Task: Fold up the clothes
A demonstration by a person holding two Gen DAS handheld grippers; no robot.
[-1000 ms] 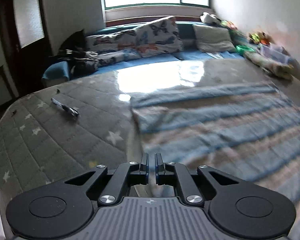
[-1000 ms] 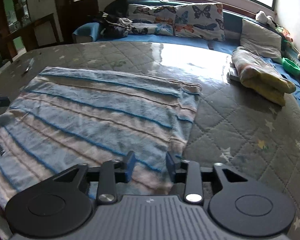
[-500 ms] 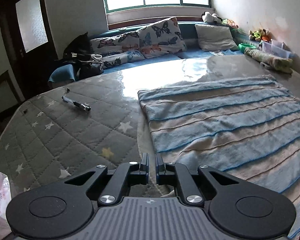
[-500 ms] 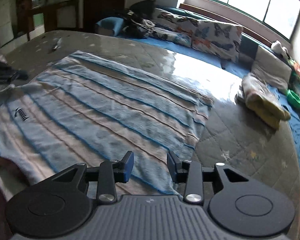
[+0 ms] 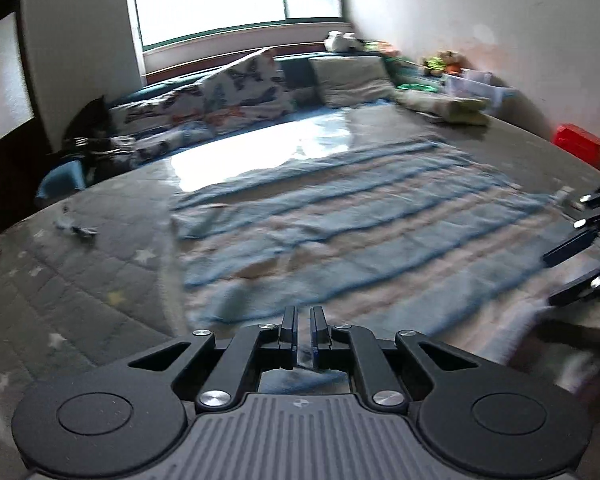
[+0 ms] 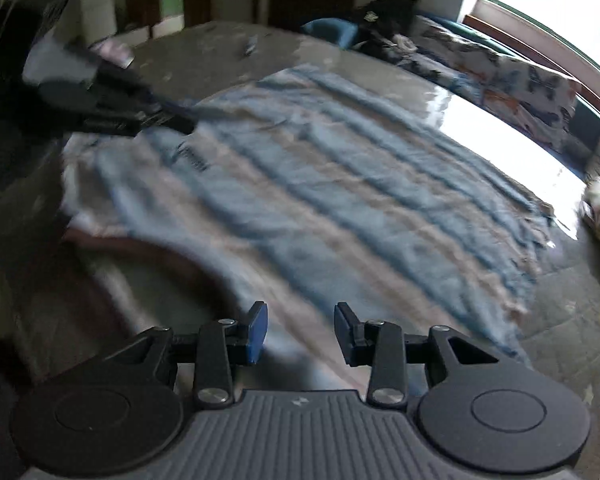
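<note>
On a grey quilted mattress (image 5: 80, 304) dotted with pale stars, a blue-and-beige striped knit garment (image 5: 360, 236) lies spread flat, its near edge running under both tools. Compared with a second ago, both views have swung sideways and blurred: the left gripper (image 5: 303, 332), which then looked at bare quilting beside the cloth, now sits over the garment's near hem with its jaws nearly together and what looks like a sliver of blue fabric between them, though whether it is truly pinched cannot be told. The right gripper (image 6: 301, 334) has shifted toward the cloth's near side and now appears at the edge of the left view (image 5: 580, 248); its blue-padded jaws stand apart with nothing pressed between them, the fabric only lying beneath. The left tool likewise shows in the right view (image 6: 140, 108), at the garment's far corner. Butterfly-print cushions (image 5: 236, 92) line the bench under the window. Judging by this, the two hands are taking up stations at opposite edges, and the first fold has yet to begin.
</note>
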